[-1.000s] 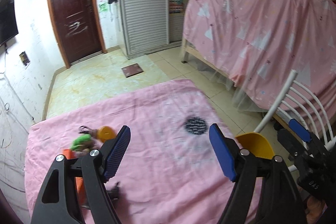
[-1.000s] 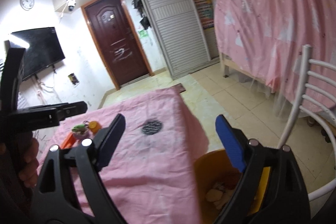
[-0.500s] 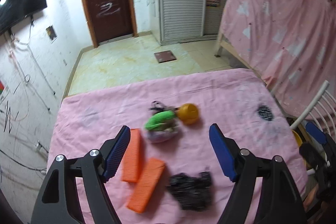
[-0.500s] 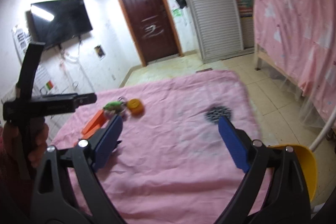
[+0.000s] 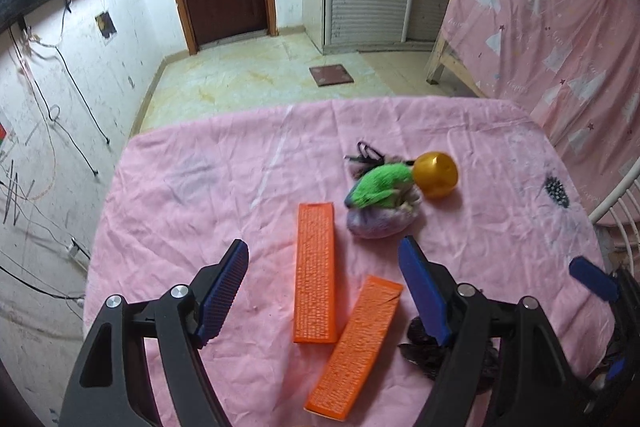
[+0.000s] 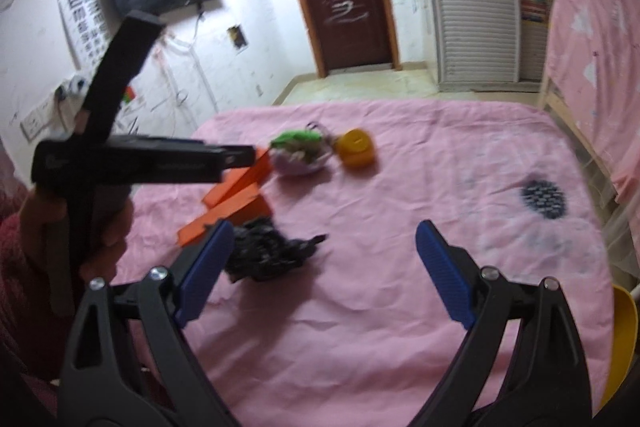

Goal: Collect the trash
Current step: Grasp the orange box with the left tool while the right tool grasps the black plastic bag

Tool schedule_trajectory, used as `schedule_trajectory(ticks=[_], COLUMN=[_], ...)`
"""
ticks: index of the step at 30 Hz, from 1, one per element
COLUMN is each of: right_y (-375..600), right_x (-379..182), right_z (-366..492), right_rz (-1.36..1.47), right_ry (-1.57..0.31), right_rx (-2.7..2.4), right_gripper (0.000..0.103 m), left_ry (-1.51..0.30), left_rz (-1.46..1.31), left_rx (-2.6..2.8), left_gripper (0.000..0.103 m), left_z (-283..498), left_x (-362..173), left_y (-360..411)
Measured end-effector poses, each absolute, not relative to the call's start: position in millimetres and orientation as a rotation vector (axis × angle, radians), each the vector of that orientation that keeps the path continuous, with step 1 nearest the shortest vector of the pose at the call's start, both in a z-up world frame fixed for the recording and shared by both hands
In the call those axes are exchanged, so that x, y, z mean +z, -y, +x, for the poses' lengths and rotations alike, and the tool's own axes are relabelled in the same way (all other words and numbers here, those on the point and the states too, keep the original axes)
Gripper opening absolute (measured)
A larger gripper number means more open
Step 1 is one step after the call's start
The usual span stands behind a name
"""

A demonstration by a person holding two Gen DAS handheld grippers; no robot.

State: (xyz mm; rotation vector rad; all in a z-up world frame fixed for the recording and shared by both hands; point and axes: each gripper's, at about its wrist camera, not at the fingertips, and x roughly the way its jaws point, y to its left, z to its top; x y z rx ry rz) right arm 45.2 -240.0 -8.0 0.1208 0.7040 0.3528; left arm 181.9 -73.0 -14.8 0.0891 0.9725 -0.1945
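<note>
Approach step: both your left hand-held gripper (image 5: 322, 291) and right hand-held gripper (image 6: 324, 271) hang spread and empty over the worktop (image 6: 400, 187), crumpled black trash (image 6: 268, 251) nearest (yellow bin (image 6: 624, 331) at right edge), so likely descend, straddle, pinch.

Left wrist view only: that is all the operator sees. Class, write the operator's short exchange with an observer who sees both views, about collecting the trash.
Operator: What is the dark thing half hidden low on my right?
Observer: A crumpled black bag, lying loose on the pink cloth beside the orange blocks.
Operator: Is there anywhere to drop it?
Observer: Yes, the rim of a yellow bin shows just past the cloth's right edge.
</note>
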Motion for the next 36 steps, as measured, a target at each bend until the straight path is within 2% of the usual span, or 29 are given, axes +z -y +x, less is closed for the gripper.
schedule_trajectory(ticks=[5,14,17,18,19,20,21,23,26,28,30,33,36], right_y=[216,189,182,181,180,179,179,179,180,182,188,198,209], right_x=[-16,-28,-33,-34,-36,-37,-38,-40,-41,-42,-43,-39,-32], right_z=[51,64,69,71,73,74,76,79,81,82,83,81,78], right_rz=[0.082,0.007,-0.018,-0.024,-0.029,-0.033,-0.035,-0.035,-0.023,-0.017,-0.001,0.026,0.071], right_ry=[-0.741,-0.803,-0.825,-0.833,-0.840,-0.845,-0.852,-0.867,-0.874,-0.873,-0.869,-0.843,-0.796], right_rx=[0.389,0.419,0.414,0.416,0.415,0.414,0.414,0.409,0.428,0.428,0.434,0.425,0.420], right_gripper=[0.092,0.093,0.093,0.093,0.093,0.091,0.084,0.074,0.065,0.055,0.038,0.034,0.033], left_ry=[-1.019,-1.052,-1.059,-1.054,-1.050,-1.047,-1.047,-1.043,-1.036,-1.027,-1.014,-0.985,-0.954], left_rz=[0.055,0.021,0.025,0.028,0.031,0.034,0.029,0.026,0.027,0.032,0.036,0.046,0.054], left_rx=[-0.187,-0.174,-0.168,-0.163,-0.160,-0.160,-0.162,-0.155,-0.148,-0.135,-0.124,-0.107,-0.099], left_gripper=[0.070,0.069,0.052,0.049,0.039,0.032,0.025,0.018,0.016,0.016,0.016,0.016,0.016], left_z=[193,204,206,206,206,205,204,203,202,201,200,197,192], left_x=[-32,-48,-51,-51,-51,-50,-50,-49,-47,-46,-42,-34,-22], left_y=[65,55,54,54,54,54,54,52,49,48,45,44,44])
